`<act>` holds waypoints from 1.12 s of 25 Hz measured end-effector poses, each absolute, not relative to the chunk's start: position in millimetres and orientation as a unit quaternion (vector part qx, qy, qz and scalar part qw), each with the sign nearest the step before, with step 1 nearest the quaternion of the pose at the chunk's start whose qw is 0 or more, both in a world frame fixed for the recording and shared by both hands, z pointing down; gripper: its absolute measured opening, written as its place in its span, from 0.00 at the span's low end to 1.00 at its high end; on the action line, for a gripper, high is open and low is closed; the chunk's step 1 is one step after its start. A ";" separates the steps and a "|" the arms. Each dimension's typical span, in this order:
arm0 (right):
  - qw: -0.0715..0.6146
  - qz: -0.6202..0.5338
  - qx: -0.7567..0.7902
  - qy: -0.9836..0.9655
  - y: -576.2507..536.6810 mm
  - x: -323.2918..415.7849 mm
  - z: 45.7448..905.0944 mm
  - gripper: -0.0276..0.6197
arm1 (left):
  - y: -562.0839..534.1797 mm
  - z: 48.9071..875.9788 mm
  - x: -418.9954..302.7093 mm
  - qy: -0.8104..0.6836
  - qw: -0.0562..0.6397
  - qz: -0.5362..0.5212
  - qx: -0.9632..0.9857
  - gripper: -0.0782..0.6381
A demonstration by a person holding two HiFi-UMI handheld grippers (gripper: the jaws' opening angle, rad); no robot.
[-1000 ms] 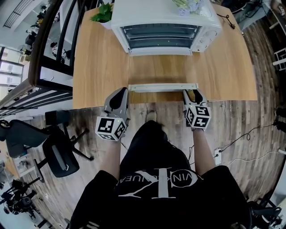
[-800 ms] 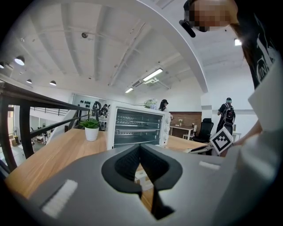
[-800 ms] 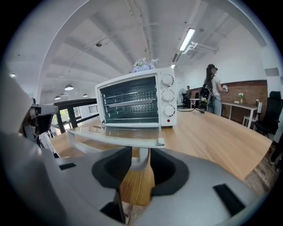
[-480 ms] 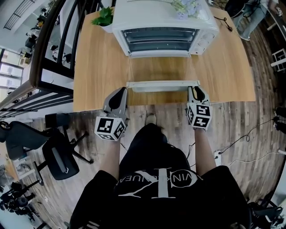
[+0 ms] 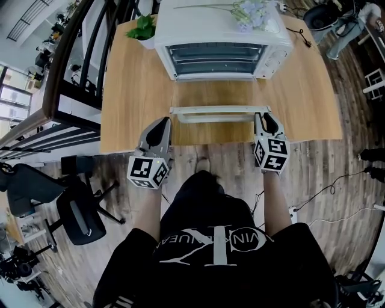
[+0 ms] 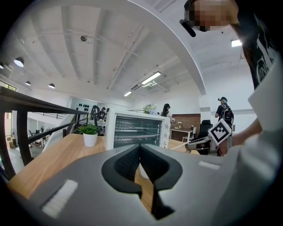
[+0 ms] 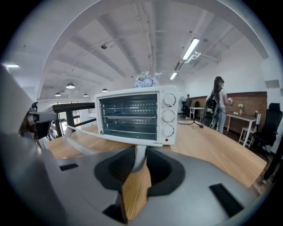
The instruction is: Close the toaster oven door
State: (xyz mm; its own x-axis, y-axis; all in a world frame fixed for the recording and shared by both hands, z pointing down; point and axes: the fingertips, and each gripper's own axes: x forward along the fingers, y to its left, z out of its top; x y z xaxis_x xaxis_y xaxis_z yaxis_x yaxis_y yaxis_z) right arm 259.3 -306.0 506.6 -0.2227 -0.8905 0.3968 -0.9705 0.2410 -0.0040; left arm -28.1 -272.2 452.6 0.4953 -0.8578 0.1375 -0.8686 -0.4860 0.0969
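Wooden table (image 5: 126,90) on a plank floor (image 5: 337,174). Potted plant (image 5: 142,26) at the table's far left corner, green leaves over a white pot. Pale flowers (image 5: 249,10) near the far edge, raised above the tabletop. Black cable (image 5: 305,35) at the far right corner. Dark railing (image 5: 66,66) along the table's left edge. Black office chair (image 5: 78,207) on the floor, off the near left corner. Thin cable (image 5: 329,191) trailing over the floor off the near right corner. In the right gripper view, a person (image 7: 216,108) with a dark bag beyond the table's right edge, beside a desk (image 7: 247,118). Strip lamp (image 7: 193,47) lit on the white ceiling.
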 end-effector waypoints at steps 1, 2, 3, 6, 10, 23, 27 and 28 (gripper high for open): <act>0.154 0.127 0.604 -0.771 -307.8 259.3 503.3 0.18 | -273.3 450.9 -27.8 -0.501 0.075 0.034 0.862 0.12; 0.151 0.127 0.606 -0.771 -309.1 259.3 500.0 0.18 | -273.8 449.0 -27.6 -0.500 0.073 0.032 0.862 0.13; 0.147 0.127 0.607 -0.771 -310.0 259.2 496.7 0.18 | -274.0 447.2 -27.6 -0.500 0.072 0.031 0.863 0.12; 0.138 0.128 0.609 -0.770 -312.8 258.9 487.5 0.18 | -274.5 443.2 -28.2 -0.499 0.070 0.028 0.863 0.13; 0.134 0.132 0.610 -0.770 -319.3 258.9 478.3 0.18 | -278.5 440.4 -29.8 -0.501 0.069 0.026 0.863 0.13; 0.106 0.130 0.607 -0.777 -339.0 259.5 449.6 0.18 | -286.9 432.4 -27.4 -0.498 0.067 0.020 0.864 0.12; 0.098 0.130 0.607 -0.778 -345.0 260.0 443.0 0.18 | -290.4 432.0 -26.5 -0.496 0.071 0.015 0.865 0.13; 0.097 0.130 0.607 -0.778 -346.4 259.9 441.5 0.18 | -291.3 431.5 -26.8 -0.496 0.071 0.014 0.865 0.12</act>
